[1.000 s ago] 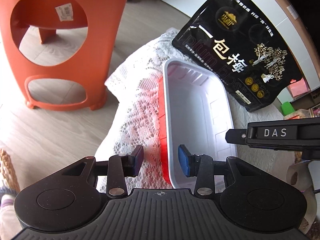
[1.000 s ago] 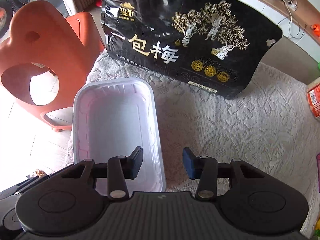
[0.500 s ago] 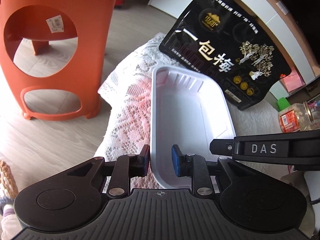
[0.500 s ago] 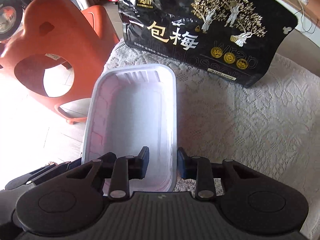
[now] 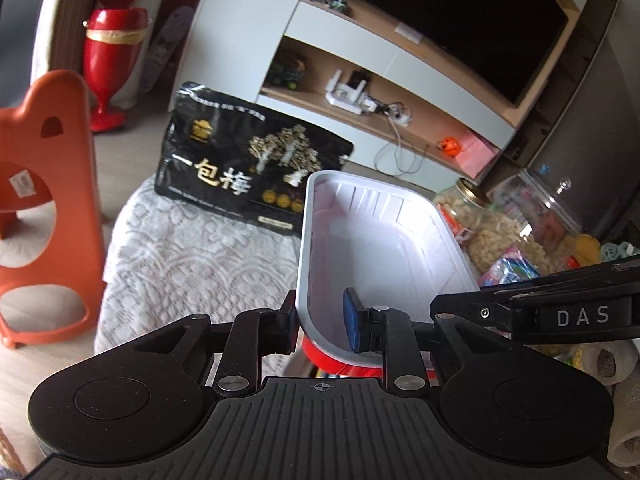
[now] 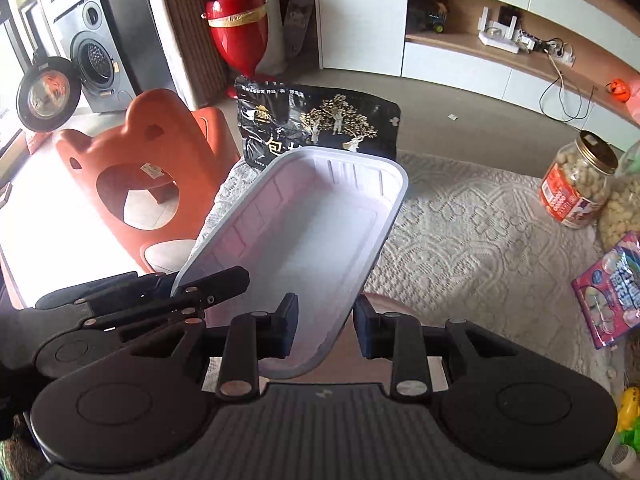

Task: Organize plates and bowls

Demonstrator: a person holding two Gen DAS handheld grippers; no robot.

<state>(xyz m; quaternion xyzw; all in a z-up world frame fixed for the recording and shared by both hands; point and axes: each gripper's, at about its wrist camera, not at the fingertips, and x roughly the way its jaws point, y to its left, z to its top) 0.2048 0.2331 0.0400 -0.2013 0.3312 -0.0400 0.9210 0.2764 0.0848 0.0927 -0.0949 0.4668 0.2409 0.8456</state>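
A rectangular plastic tray [image 5: 384, 248], white inside and red outside, is lifted off the lace-covered table [image 5: 192, 264]. My left gripper [image 5: 320, 326] is shut on the tray's near left rim, one finger outside and the blue-padded one inside. My right gripper [image 6: 326, 326] is shut on the tray's [image 6: 312, 236] near right rim. The right gripper's arm marked DAS [image 5: 560, 312] crosses the left wrist view at the right. The tray hangs tilted above the table's left end [image 6: 460, 248].
A black snack bag [image 5: 248, 168] stands at the table's far end. An orange plastic stool [image 6: 148, 184] stands on the floor to the left. A peanut jar [image 6: 576, 184], another clear jar [image 5: 532, 208] and candy packets [image 6: 612, 288] sit at the right. A TV cabinet lies behind.
Both grippers closed on the tray's near rim and lifted it off the table. The views tipped upward, so the cabinet and the room behind now show.
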